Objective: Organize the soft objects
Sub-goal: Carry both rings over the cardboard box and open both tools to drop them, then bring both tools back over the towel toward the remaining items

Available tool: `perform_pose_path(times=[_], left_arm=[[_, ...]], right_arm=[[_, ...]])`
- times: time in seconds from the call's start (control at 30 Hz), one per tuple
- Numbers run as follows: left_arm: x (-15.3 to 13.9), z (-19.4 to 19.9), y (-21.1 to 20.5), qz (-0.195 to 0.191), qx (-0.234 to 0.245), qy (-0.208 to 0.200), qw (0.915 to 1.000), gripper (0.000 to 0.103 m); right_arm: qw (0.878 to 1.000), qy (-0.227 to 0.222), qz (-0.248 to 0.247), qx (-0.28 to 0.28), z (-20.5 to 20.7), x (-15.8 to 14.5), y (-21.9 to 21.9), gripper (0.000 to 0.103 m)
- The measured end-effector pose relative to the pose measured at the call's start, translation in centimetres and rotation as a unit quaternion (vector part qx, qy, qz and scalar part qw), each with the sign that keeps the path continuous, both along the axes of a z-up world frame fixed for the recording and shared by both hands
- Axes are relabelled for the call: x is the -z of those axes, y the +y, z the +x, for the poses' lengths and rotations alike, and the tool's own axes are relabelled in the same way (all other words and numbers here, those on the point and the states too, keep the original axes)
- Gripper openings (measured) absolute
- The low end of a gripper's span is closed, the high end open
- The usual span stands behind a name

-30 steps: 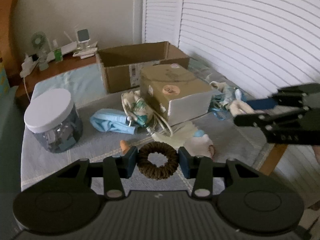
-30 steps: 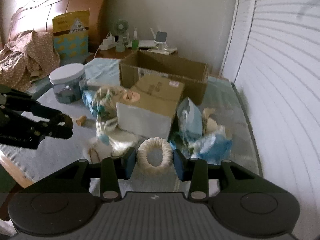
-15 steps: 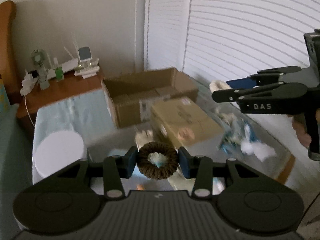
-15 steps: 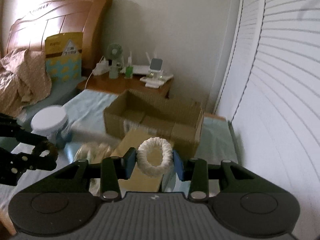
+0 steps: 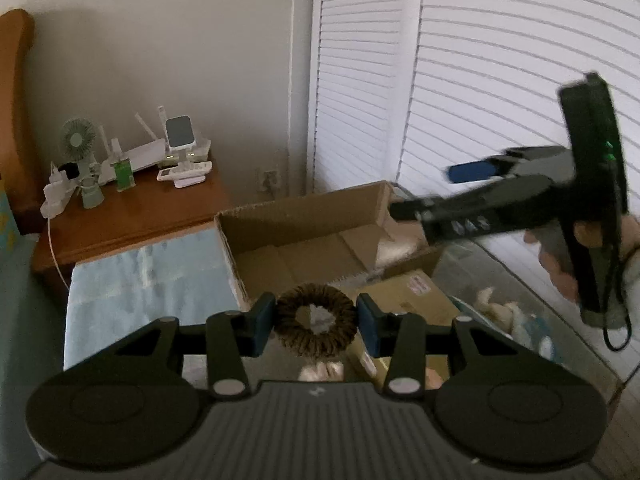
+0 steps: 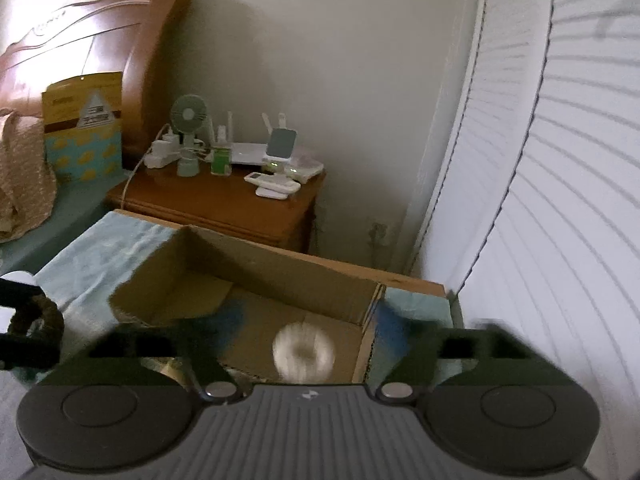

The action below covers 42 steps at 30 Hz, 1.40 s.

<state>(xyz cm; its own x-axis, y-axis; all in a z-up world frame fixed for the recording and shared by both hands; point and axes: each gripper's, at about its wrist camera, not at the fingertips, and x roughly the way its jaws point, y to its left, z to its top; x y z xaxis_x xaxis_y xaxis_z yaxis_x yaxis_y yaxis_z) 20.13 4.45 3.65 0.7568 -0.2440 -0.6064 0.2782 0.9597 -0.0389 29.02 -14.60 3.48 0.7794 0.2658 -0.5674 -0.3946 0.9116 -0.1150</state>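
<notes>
Inside the cardboard box (image 6: 256,280), seemingly loose, a white scrunchie (image 6: 303,353).

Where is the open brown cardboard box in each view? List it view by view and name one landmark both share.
Left wrist view: the open brown cardboard box sits at centre, just beyond the dark brown scrunchie gripped in the jaws.
Right wrist view: the box fills the lower middle, with a white scrunchie blurred over its inside.
Shared landmark: the small green desk fan.
</notes>
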Motion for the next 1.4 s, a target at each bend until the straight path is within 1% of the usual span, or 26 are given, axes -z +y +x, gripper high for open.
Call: perform_pose_path(times=[0.03, 0.1, 0.2, 0.33, 0.5, 0.6, 0.73, 0.8, 0.83, 0.87, 0.9, 1.03, 1.1, 1.13, 1.23, 1.4], left_arm=[[0.0, 0.4, -0.1, 0.003, -0.001, 0.000, 1.0000, 0.043], [-0.2, 1.2, -0.2, 0.008, 0.001, -0.001, 1.0000, 0.043], [-0.7, 2.4, -0.5, 0.015, 0.003, -0.008, 0.9998, 0.043], [-1.3, 4.3, -1.0, 0.023, 0.009, -0.016, 0.9996, 0.043], [-1.6, 7.2, -1.5, 0.020, 0.010, -0.011, 0.9997, 0.043], [-1.6, 8.9, -1.9, 0.028, 0.007, -0.010, 0.9995, 0.043], [-1.3, 10.3, -2.3, 0.037, 0.001, -0.008, 0.9993, 0.046], [-0.9, 10.9, -2.2, 0.034, 0.000, 0.003, 0.9994, 0.057], [-0.8, 11.1, -2.0, 0.030, -0.004, 0.006, 0.9995, 0.074], [-0.7, 11.1, -1.8, 0.025, -0.011, 0.004, 0.9996, 0.084], [-0.7, 10.9, -1.5, 0.022, -0.022, -0.001, 0.9995, 0.086], [-1.0, 10.0, -0.7, 0.013, -0.032, 0.001, 0.9994, 0.088], [-1.4, 9.0, -0.5, 0.013, -0.033, -0.002, 0.9994, 0.093], [-1.6, 8.4, -0.5, 0.014, -0.033, -0.006, 0.9994, 0.095], [-1.9, 6.2, -0.5, 0.016, -0.027, -0.014, 0.9994, 0.096], [-1.8, 2.2, -0.1, 0.002, -0.024, -0.017, 0.9996, 0.096]], right_arm=[[1.000, -0.004, 0.004, 0.002, 0.0, 0.2, -0.2, 0.103], [1.000, -0.005, 0.010, -0.004, -0.5, 0.6, -0.6, 0.103], [1.000, -0.003, 0.007, 0.001, -1.6, 0.9, -1.0, 0.103], [1.000, 0.009, 0.017, 0.007, -3.5, 1.1, -1.5, 0.103], [1.000, 0.012, 0.026, 0.012, -6.3, 0.9, -1.9, 0.103], [0.999, 0.015, 0.035, 0.020, -7.8, 0.7, -2.4, 0.103], [0.999, 0.014, 0.039, 0.035, -9.0, 0.3, -3.3, 0.103], [0.998, 0.015, 0.041, 0.038, -9.4, 0.2, -3.6, 0.103], [0.998, 0.016, 0.041, 0.038, -9.6, 0.1, -3.7, 0.103], [0.998, 0.015, 0.040, 0.039, -9.8, 0.1, -3.8, 0.103], [0.998, 0.013, 0.038, 0.040, -9.9, 0.0, -3.8, 0.103], [0.998, 0.010, 0.035, 0.042, -10.5, -0.2, -4.0, 0.103], [0.998, 0.010, 0.033, 0.044, -10.8, -0.2, -4.0, 0.103], [0.998, 0.010, 0.032, 0.044, -10.9, -0.2, -4.1, 0.103], [0.998, 0.012, 0.029, 0.045, -11.6, -0.2, -4.2, 0.103], [0.999, 0.019, 0.018, 0.048, -13.0, 0.4, -4.4, 0.103]])
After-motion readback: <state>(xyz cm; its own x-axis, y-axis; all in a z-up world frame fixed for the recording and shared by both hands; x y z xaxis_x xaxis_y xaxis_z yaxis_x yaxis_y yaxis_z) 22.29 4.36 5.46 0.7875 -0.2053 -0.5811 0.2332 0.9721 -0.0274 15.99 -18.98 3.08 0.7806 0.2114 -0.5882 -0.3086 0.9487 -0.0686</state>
